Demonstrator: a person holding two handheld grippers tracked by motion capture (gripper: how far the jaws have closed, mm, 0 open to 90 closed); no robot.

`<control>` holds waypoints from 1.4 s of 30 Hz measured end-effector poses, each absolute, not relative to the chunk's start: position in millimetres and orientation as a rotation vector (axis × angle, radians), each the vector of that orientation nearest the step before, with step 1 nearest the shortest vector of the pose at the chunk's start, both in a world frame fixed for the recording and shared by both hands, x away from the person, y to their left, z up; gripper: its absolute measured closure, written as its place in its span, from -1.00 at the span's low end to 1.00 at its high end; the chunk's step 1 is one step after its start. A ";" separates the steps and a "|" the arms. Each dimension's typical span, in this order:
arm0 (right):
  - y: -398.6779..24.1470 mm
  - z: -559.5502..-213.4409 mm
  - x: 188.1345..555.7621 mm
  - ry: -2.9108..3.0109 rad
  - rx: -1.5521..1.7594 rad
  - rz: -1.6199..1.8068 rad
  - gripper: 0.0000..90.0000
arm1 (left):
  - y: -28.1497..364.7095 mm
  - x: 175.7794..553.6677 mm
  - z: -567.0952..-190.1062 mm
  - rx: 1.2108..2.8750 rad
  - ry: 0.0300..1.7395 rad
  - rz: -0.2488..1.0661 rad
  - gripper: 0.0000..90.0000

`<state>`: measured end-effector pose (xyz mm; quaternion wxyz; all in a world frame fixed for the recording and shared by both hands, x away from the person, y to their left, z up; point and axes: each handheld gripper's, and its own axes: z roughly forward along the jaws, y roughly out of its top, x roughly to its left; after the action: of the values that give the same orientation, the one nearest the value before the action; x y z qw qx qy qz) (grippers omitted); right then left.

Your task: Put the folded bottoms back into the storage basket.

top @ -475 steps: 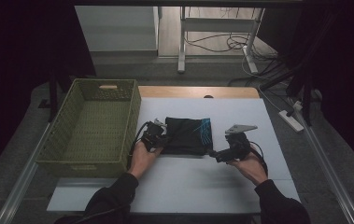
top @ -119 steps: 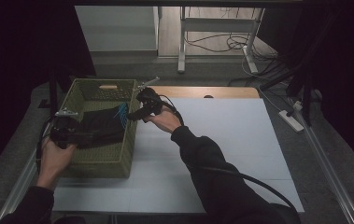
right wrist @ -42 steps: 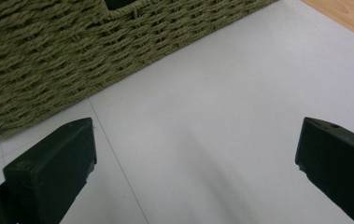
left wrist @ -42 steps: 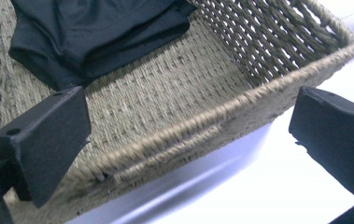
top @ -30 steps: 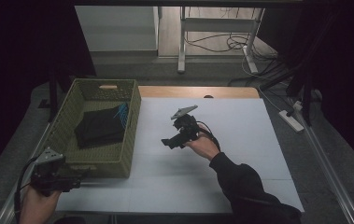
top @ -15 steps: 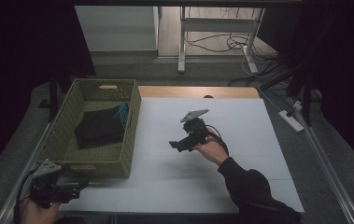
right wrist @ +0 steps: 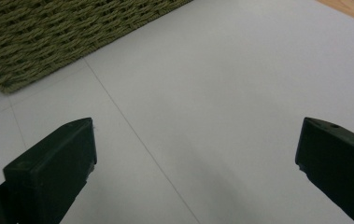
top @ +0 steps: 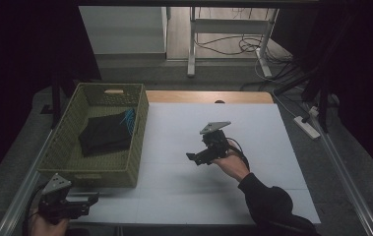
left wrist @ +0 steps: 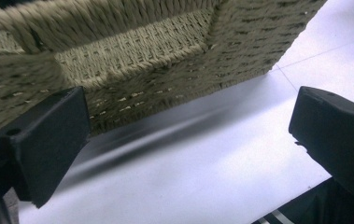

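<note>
With folded black cloth (top: 106, 137) lying in basket (top: 98, 167) and both tools, left (top: 91, 198) and right (top: 191, 157), wide open and empty: risk of left tool knocking basket off table (top: 253, 128).

The picture's bottom edge cuts off the left hand (top: 44, 227) beneath its hand-held gripper (top: 89, 200).

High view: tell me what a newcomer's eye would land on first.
The green woven basket at the table's left, with a folded black cloth lying inside it, draws the eye first. Next come the right tongs, held open and empty over the middle of the white table, and the left tongs, also open, at the near left corner just in front of the basket.
</note>
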<state>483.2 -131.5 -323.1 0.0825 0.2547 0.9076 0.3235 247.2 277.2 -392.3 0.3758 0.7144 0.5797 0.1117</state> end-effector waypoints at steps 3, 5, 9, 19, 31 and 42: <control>-135.1 -322.5 480.0 2.708 0.762 0.965 -1.00 | 275.7 247.1 -395.8 1.835 1.479 0.285 -1.00; -137.4 -321.9 477.9 2.709 0.771 0.966 -1.00 | 274.9 247.1 -397.4 1.845 1.475 0.289 -1.00; -143.6 -320.0 473.1 2.705 0.781 0.963 -1.00 | 273.8 247.2 -397.8 1.855 1.466 0.291 -1.00; -168.9 -315.3 463.7 2.685 0.825 0.958 -1.00 | 272.6 248.6 -398.6 1.874 1.450 0.273 -1.00; -201.5 -314.2 446.7 2.676 0.875 0.906 -1.00 | 275.0 249.0 -399.1 1.856 1.438 0.250 -1.00; -229.0 -305.6 429.5 2.628 0.915 0.923 -1.00 | 275.7 249.3 -399.3 1.847 1.443 0.244 -1.00</control>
<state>429.5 -229.0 -305.6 0.1049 0.3103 0.8915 0.3130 249.3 275.7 -399.3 0.3826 0.7241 0.5658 0.0958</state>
